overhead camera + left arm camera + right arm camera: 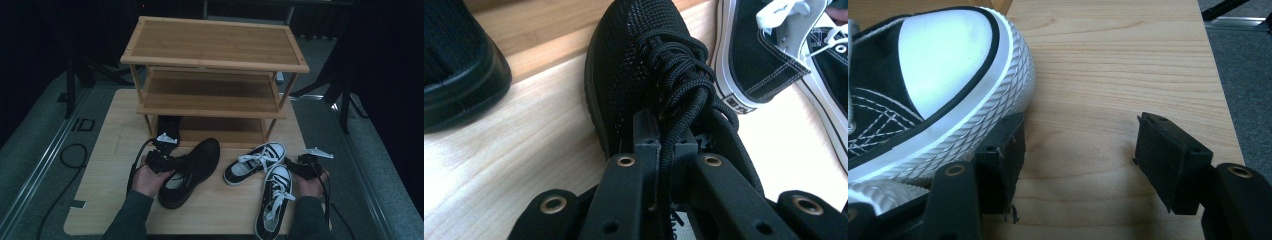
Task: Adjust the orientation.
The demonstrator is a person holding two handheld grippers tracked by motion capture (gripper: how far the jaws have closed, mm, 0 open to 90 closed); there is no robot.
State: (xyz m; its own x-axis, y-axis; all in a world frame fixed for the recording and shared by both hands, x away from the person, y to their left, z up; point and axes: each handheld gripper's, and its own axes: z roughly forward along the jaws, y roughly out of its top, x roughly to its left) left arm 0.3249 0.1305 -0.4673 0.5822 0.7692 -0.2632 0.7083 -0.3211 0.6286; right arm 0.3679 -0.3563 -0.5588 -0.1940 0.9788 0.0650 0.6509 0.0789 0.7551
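Left gripper [161, 161]: lower left of centre in the high view, in the person's left hand; jaws pinch the laces and tongue of the black mesh shoe [192, 170]; in the left gripper view the cords run up between the two pads, which stand nearly together.
Black mesh shoe: on the desk [107, 165], centre of the high view, toe towards the upper right, heel towards the lower left by the hand.
Right gripper [306, 165]: right of the high view, in the person's right hand; jaws spread, nothing gripped.
Right gripper view: left jaw lies just beside the white ribbed toe of the black-and-white sneaker [923, 110]; whether it touches, cannot tell; right jaw stands well apart over bare wood.
Second sneaker [255, 162]: same pattern, centre right of the high view, between the black shoe and the other sneaker.
Wooden shoe rack [215, 65]: three shelves, upper centre.
Dark shoe [168, 126]: on the lowest shelf, left part.
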